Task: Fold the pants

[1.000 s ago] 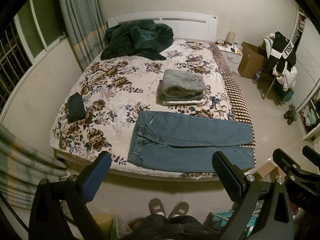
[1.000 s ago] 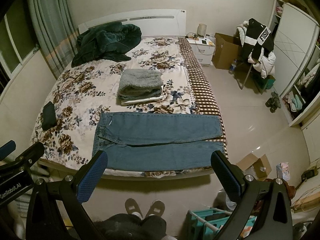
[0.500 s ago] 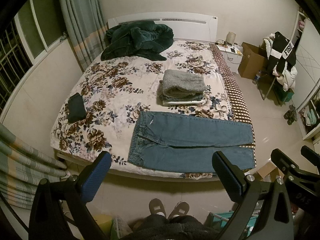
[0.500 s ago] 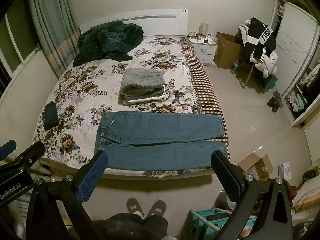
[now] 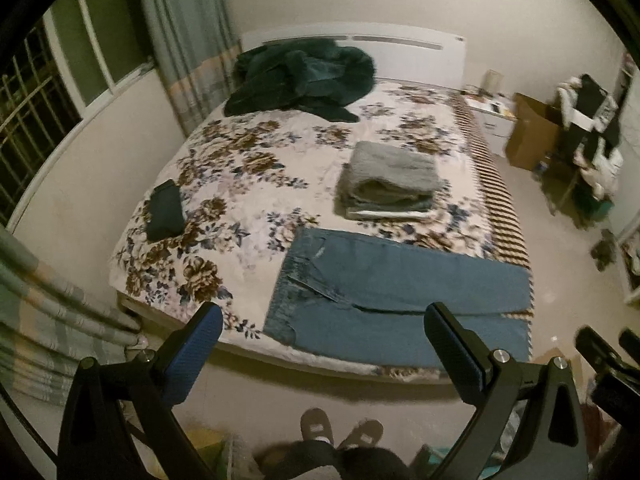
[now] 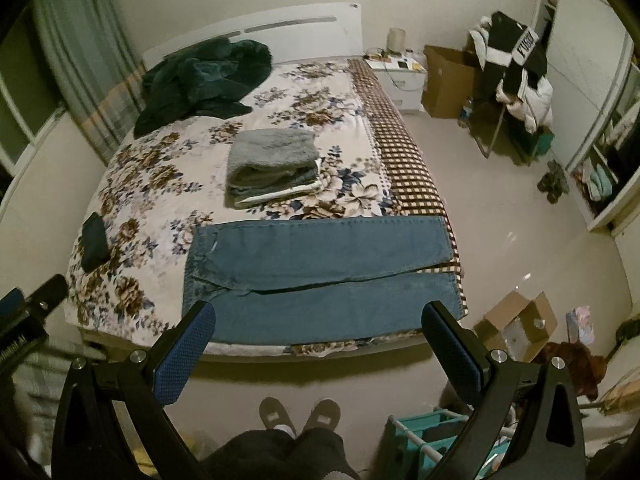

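Observation:
Blue jeans (image 5: 396, 292) lie flat along the near edge of the floral bed (image 5: 256, 184), waistband to the left, legs stretching right, one leg lying beside the other. They also show in the right wrist view (image 6: 320, 272). My left gripper (image 5: 322, 334) is open and empty, held above the floor short of the bed's near edge. My right gripper (image 6: 318, 330) is open and empty too, also short of the bed edge. Neither touches the jeans.
A folded grey stack (image 6: 272, 166) sits mid-bed behind the jeans. A dark green blanket (image 6: 200, 80) is heaped at the headboard. A small dark item (image 5: 165, 210) lies at the left. A cardboard box (image 6: 516, 326) and teal rack (image 6: 424, 436) stand on the floor right.
Both grippers have tilted and shifted a little; the left view swung right and blurred, the right view swung left. The jeans have not moved.

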A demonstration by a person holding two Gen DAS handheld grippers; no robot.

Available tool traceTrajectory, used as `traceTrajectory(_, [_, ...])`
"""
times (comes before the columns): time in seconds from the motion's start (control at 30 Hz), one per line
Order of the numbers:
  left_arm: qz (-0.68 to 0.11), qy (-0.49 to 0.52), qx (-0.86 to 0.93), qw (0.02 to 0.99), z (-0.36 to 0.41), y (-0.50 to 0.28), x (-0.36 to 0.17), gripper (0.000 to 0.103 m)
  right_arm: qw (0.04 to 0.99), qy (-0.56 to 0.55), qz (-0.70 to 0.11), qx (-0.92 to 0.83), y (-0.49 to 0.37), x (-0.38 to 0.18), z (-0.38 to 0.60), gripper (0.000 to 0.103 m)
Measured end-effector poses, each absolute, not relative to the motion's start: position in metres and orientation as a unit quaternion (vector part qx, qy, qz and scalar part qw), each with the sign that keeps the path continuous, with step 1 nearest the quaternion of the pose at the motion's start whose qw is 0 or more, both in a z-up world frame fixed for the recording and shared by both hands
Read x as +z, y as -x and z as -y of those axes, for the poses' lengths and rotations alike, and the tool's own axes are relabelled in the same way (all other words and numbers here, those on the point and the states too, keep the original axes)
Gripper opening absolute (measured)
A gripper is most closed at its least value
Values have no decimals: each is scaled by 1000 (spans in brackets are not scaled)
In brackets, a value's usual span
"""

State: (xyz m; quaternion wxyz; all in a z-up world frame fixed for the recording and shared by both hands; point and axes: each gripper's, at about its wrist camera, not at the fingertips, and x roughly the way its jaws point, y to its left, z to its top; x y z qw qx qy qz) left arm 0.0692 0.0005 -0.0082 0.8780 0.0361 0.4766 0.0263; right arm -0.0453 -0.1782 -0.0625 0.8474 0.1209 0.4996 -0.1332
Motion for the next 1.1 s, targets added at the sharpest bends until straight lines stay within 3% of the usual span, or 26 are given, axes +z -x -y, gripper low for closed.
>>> traceTrajectory(0.43, [-579,-49,92,809,15,-222,-171,103,776,-200,-572,-175,-104,-242,296,103])
traceTrajectory(0.7, [-707,36,117,697,22,-367,-333,103,680,-295,-622,-250,-233,-410,365,103])
traceTrajectory(0.9, [-752,106,154,632,31,-445,-442,103,597,-368,-646,-302,-294,-546,414,103])
traceTrajectory(1.1, [-776,121,181,592,42,-500,-535,103,543,-418,-641,-346,-322,-635,446,103])
